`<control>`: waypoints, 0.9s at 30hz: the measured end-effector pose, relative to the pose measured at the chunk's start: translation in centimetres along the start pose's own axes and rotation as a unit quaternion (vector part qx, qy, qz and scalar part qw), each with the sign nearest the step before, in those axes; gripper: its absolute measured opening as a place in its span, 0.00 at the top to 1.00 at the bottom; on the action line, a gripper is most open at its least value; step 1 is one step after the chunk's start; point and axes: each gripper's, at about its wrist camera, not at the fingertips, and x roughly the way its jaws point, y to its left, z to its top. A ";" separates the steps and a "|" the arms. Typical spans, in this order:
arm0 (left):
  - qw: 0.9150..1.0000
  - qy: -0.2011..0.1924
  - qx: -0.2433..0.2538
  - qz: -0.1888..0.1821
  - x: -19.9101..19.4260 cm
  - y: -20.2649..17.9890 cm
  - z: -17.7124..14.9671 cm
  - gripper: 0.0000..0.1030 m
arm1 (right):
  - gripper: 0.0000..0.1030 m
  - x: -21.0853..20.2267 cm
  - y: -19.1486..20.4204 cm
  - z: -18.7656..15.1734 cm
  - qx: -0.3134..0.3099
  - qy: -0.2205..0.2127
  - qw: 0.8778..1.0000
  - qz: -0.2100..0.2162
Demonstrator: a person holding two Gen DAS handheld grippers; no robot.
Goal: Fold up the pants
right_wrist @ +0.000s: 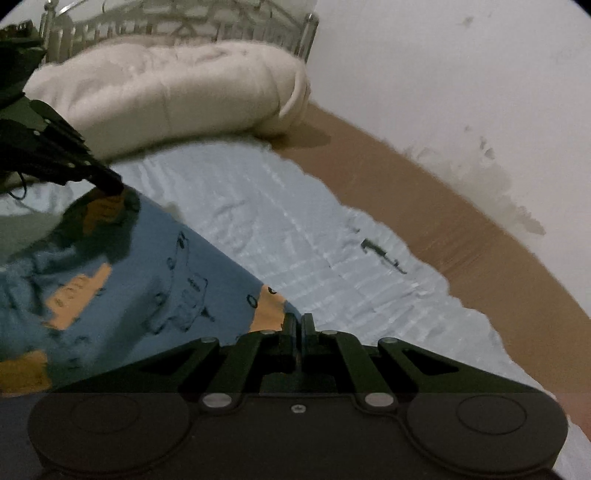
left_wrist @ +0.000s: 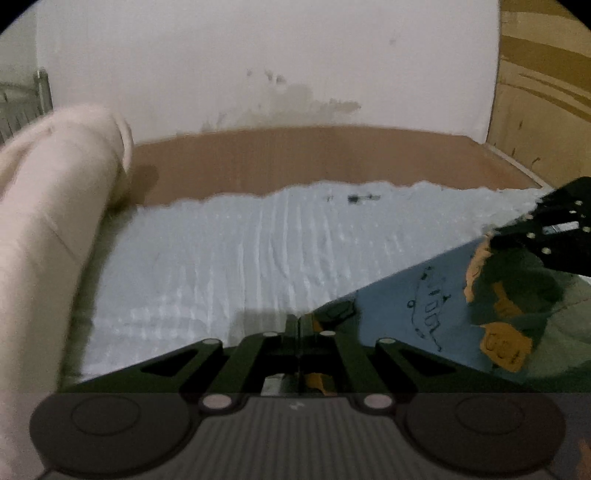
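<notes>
1. Blue cotton pants with orange patches and black car drawings (right_wrist: 147, 280), lifted above the pale blue ribbed bed sheet (right_wrist: 288, 229).
2. Left gripper (left_wrist: 300, 321), jaws closed on an edge of the pants.
3. Right gripper (right_wrist: 298, 321), jaws closed on another edge of the pants.
4. Rolled cream quilt (right_wrist: 166, 92) beyond the pants, by the silver metal headboard (right_wrist: 184, 22).
5. Bare brown mattress edge (left_wrist: 332, 158) past the sheet, along a white stained wall (left_wrist: 277, 66).

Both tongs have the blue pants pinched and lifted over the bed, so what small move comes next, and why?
Probably carry both ends forward together and lay the pants down doubled. The left tongs and right tongs are each shut on the fabric, it hangs taut between them, and the pale sheet ahead looks free.
</notes>
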 end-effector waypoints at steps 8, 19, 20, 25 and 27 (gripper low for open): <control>0.996 -0.071 0.047 0.011 -8.4 -4.8 -2.1 1.00 | 1.00 -11.3 5.2 -3.8 0.031 -0.049 0.998 -0.033; 0.997 -0.055 0.049 -0.009 -14.6 -9.2 -9.4 1.00 | 1.00 -18.3 13.5 -11.4 0.084 -0.043 0.994 -0.054; 0.997 -0.051 0.050 -0.008 -14.8 -9.4 -10.1 1.00 | 1.00 -18.5 13.9 -12.0 0.093 -0.042 0.993 -0.056; 1.000 -0.018 0.022 -0.008 -14.6 -9.8 -14.2 1.00 | 1.00 -19.2 17.1 -14.6 0.104 -0.037 0.991 -0.073; 1.000 -0.007 0.011 -0.004 -14.3 -9.8 -15.4 1.00 | 1.00 -19.0 18.3 -15.3 0.105 -0.032 0.991 -0.072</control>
